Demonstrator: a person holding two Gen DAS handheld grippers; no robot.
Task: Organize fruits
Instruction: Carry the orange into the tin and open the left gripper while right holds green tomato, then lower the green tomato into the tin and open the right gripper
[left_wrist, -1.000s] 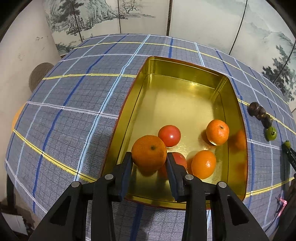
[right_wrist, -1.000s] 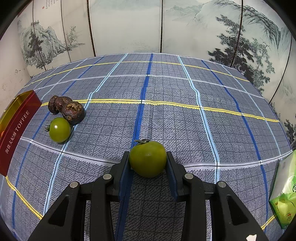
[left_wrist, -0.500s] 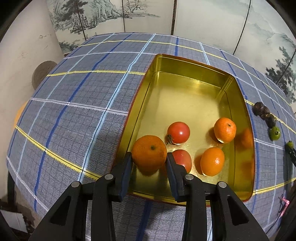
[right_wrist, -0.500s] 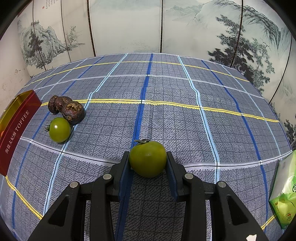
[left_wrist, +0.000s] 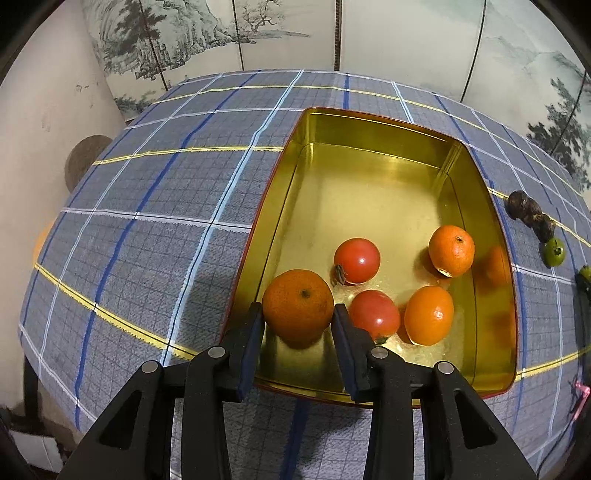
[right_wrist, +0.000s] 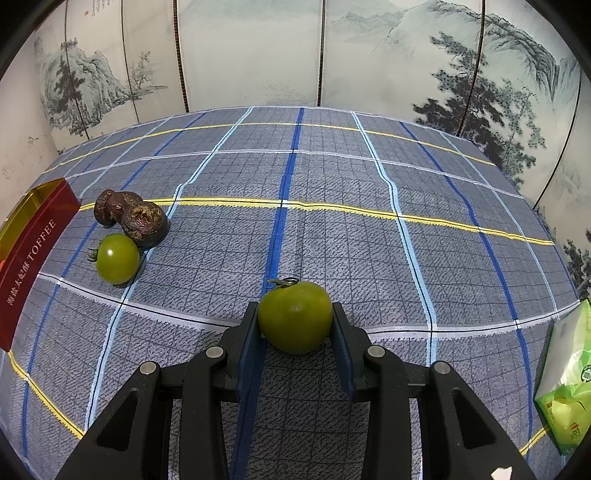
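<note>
Left gripper (left_wrist: 297, 314) angled steeply down over tin (left_wrist: 369, 125), near-left corner, jaws clamped on orange (left_wrist: 297, 302) at lower centre of frame. Right gripper (right_wrist: 295, 321) tilted down over table (right_wrist: 369, 240), jaws closed tight on green tomato (right_wrist: 294, 315), lower centre. Second green tomato (right_wrist: 117, 258) sits at left.

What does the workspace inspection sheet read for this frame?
Surface: checked tablecloth, fully covered.
Job's things: gold tin holds two oranges and two red tomatoes; a loose green tomato lies on the cloth.
Clutter: brown lump touching it; green packet at the edge.
Grippers: left hand-held gripper shut on an orange; right hand-held gripper shut on a second green tomato.
Cables: nothing seen.
Surroundings: painted folding screen.
</note>
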